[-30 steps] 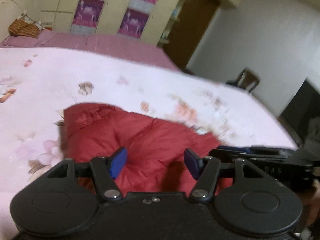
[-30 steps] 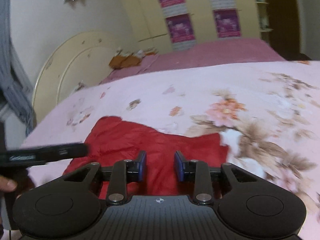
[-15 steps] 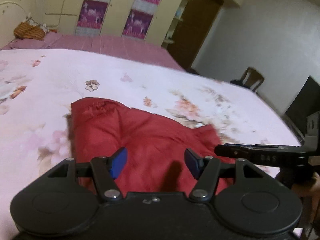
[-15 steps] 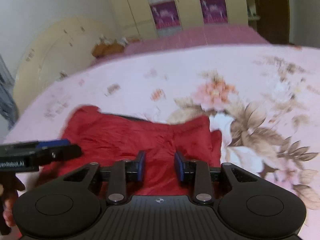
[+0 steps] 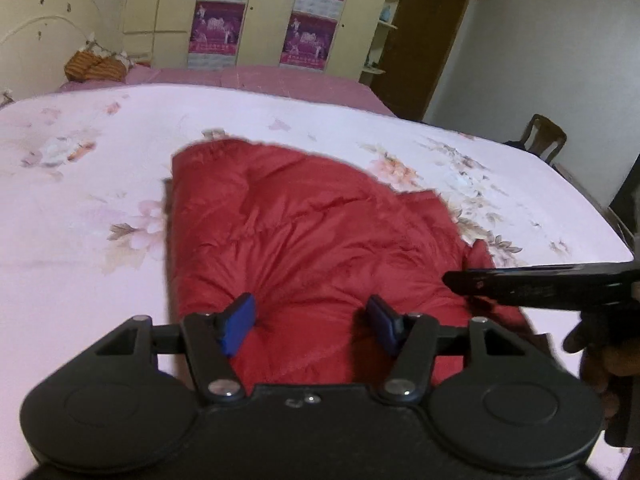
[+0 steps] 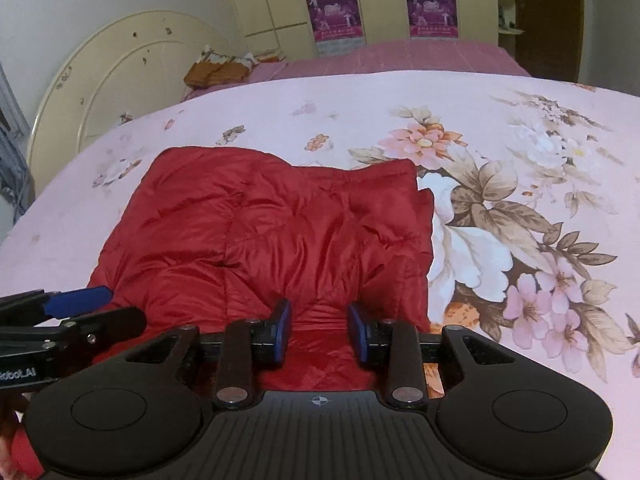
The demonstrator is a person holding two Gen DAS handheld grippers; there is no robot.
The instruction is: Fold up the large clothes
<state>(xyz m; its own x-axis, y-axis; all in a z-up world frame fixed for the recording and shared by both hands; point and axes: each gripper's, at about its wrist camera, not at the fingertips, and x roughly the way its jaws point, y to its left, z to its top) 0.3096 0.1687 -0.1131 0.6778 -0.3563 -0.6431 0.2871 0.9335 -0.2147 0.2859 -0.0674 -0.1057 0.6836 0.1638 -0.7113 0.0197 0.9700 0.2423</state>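
Both grippers have dropped closer to the red padded jacket [image 6: 280,232], which lies folded near the bed's [image 6: 520,128] front edge. Left gripper [image 5: 310,320] and right gripper [image 6: 319,332] hover spread, holding nothing; another fold probably follows. Gripper bodies hide the jacket's near hem.

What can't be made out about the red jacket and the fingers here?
- Jacket near edge: hidden by the gripper body in both views.
- Right gripper: left view shows it edge-on, gap unreadable.
- Layers under the jacket's top panel: covered.
- Poster text: too small.
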